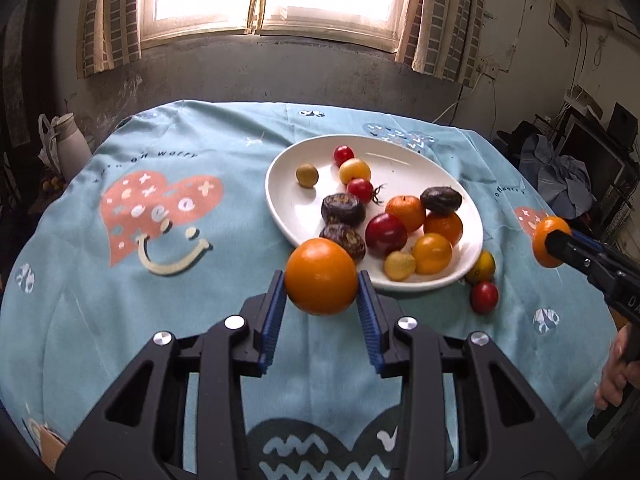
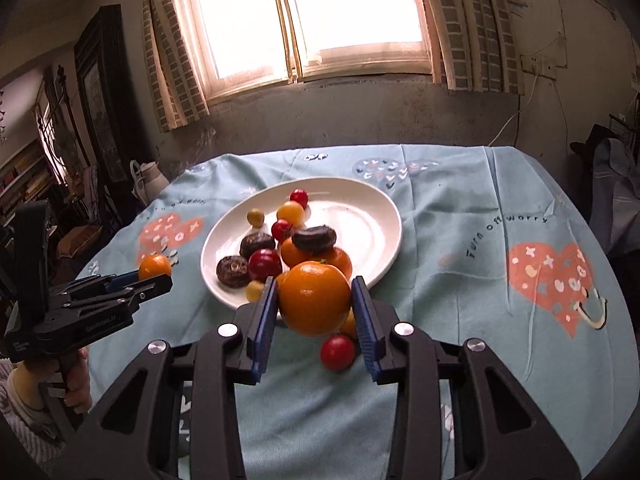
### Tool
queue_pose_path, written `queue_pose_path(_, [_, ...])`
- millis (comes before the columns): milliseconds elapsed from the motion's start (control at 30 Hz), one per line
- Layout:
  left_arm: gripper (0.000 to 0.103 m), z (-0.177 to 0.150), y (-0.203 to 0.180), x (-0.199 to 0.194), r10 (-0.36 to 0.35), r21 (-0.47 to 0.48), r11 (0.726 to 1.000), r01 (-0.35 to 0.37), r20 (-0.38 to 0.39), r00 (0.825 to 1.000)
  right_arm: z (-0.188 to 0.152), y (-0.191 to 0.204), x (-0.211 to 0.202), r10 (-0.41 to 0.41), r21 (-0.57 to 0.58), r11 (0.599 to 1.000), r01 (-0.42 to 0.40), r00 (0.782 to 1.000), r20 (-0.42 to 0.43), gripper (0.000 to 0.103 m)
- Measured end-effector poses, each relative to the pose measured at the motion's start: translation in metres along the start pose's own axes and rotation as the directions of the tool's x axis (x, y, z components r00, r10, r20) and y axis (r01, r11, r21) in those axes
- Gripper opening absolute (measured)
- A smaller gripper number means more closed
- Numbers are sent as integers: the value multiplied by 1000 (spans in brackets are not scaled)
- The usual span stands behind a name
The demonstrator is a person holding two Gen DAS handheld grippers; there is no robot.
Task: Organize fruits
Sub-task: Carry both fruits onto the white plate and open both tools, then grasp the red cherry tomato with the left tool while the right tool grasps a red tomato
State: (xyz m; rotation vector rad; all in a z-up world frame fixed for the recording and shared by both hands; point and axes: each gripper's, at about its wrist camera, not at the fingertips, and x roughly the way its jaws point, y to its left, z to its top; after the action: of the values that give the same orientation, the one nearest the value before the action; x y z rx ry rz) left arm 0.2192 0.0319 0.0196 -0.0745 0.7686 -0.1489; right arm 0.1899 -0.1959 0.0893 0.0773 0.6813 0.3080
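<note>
My left gripper [image 1: 321, 280] is shut on an orange fruit [image 1: 321, 270], held above the cloth just in front of the white plate [image 1: 284, 196]. At the right edge of this view, my right gripper [image 1: 554, 242] is shut on a second orange fruit [image 1: 545, 236]. In the right wrist view that fruit [image 2: 314, 300] fills the jaws of the right gripper [image 2: 315, 286] over the near rim of the plate [image 2: 368, 220]. The left gripper [image 2: 160, 276] shows there at the left with its orange [image 2: 154, 265]. Several small tomatoes, oranges and dark fruits lie on the plate.
A red cherry tomato [image 1: 484, 297] and a yellow-orange fruit [image 1: 481, 267] lie on the blue tablecloth [image 1: 160, 300] by the plate's near rim. A white jug [image 1: 70, 140] stands beyond the table's left edge. A hand [image 1: 612, 376] grips the right tool's handle.
</note>
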Motion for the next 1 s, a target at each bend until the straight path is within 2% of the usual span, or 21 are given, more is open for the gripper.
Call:
queue_pose_path(167, [36,43,-4,40,35,5,999,-35,-29,999,33,13,35,0,-36,999,1,1000,18,37])
queue_pose_path(367, [37,54,1,92,59,-2,998,-59,-89,994,47,39,101,16,-103,994,-20,999,-31,38])
queue_pose_path(400, [48,53,1,95,69,3,998,-69,-88,994,47,42,111,12,-116,993,-18,999,-51,44])
queue_pose_path(467, [64,50,2,94,82,15,997,-81,-66,994,44,45,117,-28,-143,989,22,999,-39,46])
queue_pose_path(500, [64,49,2,92,87,21,996,-86,-60,994,43,44,116,-37,-142,989,31,999,-36,46])
queue_pose_path(700, [67,31,9,56,47,-23,999,-48,-35,998,39,28,59,21,-61,998,-20,1000,17,46])
queue_pose_path(767, [67,17,5,39,33,-20,999,-34,-30,999,30,19,30,20,-37,999,-18,998,53,55])
queue_pose_path(867, [68,-10,-11,20,-9,13,1000,10,-42,999,7,-2,-9,28,5,1000,-29,996,83,55])
queue_pose_path(1000, [68,-39,-50,9,-56,89,994,61,-58,997,-29,-42,-45,10,116,993,-25,992,125,54])
